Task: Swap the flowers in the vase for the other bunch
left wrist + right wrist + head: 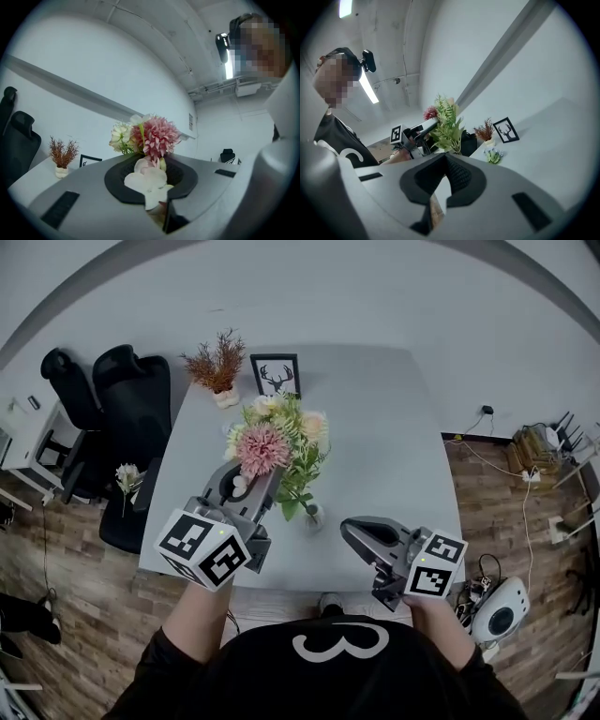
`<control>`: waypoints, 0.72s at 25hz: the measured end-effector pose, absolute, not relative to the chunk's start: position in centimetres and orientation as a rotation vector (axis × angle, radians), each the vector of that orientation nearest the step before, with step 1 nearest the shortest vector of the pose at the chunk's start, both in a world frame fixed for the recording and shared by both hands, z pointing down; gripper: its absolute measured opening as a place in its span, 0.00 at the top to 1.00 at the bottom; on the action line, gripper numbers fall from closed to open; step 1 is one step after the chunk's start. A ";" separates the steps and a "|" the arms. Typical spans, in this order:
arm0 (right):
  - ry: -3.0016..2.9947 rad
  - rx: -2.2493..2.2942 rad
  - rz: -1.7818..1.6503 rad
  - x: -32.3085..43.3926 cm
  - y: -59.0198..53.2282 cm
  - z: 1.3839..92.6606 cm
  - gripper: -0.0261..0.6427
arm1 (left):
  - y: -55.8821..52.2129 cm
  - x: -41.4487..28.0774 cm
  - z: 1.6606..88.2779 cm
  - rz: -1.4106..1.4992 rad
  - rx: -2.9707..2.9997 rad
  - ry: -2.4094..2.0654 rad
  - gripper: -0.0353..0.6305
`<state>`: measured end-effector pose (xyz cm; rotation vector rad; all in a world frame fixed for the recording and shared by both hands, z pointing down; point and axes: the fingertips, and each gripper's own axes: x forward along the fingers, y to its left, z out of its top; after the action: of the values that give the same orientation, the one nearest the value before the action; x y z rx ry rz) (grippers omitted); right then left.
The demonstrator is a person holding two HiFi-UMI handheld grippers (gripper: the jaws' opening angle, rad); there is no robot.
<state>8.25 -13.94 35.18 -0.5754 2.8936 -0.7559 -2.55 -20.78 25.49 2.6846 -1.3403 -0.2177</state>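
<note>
Flower swap: old bunch apparently coming out
Left gripper (242, 486) clamped on the pink-and-white bunch (277, 439), vase (316, 517) just right of it; right gripper (352, 531) clenched, empty; other bunch not yet put in.

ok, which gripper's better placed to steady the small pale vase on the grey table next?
Right gripper, likely: empty, jaws together, near the small pale vase. Left gripper is shut on the pink-and-white flower bunch.
</note>
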 end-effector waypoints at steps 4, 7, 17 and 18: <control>2.895 -0.546 -0.745 7.3 -13.6 34.5 0.95 | -19.2 -4.5 24.5 -0.230 2.661 -1.388 0.85; 2.907 -0.512 -0.746 6.1 -13.1 34.3 0.95 | -18.1 -6.5 24.6 -0.219 2.638 -1.444 0.85; 2.945 -0.379 -0.775 2.1 -11.9 34.3 0.95 | -15.7 -12.8 26.6 -0.115 2.519 -1.655 0.85; 2.948 -0.369 -0.779 1.8 -11.7 34.4 0.95 | -15.5 -13.3 26.9 -0.108 2.505 -1.665 0.85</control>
<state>1.76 -11.72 34.45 -0.3689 2.9479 -0.7788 -13.30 -15.52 26.90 2.5049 -1.6646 -0.1080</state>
